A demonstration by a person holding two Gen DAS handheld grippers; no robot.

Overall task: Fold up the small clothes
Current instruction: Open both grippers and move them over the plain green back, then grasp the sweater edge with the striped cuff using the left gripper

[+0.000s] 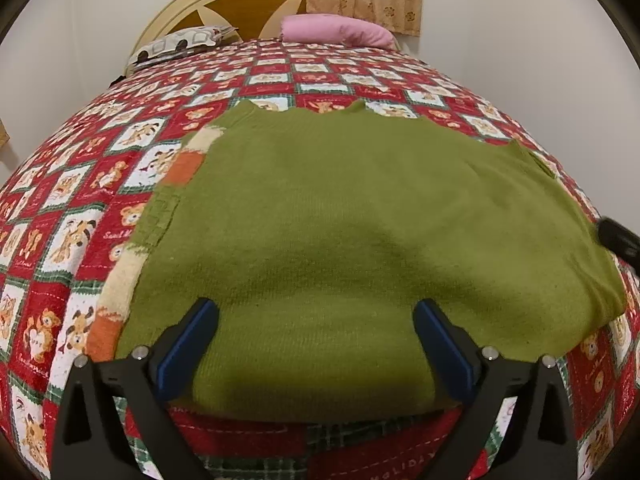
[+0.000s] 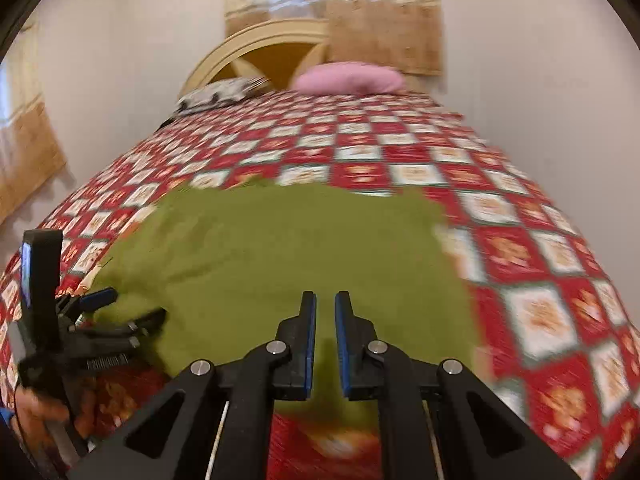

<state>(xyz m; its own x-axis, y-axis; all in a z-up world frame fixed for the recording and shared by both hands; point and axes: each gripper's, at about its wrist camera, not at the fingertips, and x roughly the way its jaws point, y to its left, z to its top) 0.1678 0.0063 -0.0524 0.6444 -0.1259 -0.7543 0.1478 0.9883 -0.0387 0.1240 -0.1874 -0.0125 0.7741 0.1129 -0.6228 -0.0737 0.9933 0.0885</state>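
Observation:
A green knitted sweater lies flat on the bed, folded, with a striped cream and orange sleeve showing at its left edge. It also shows in the right wrist view, blurred. My left gripper is open wide, its blue-padded fingers low over the sweater's near edge, holding nothing. It shows from the side in the right wrist view. My right gripper hovers over the sweater's near part, jaws a narrow gap apart with nothing between them.
The bed carries a red and white checked quilt with bear prints. A pink pillow and a patterned pillow lie by the headboard. Walls stand on both sides.

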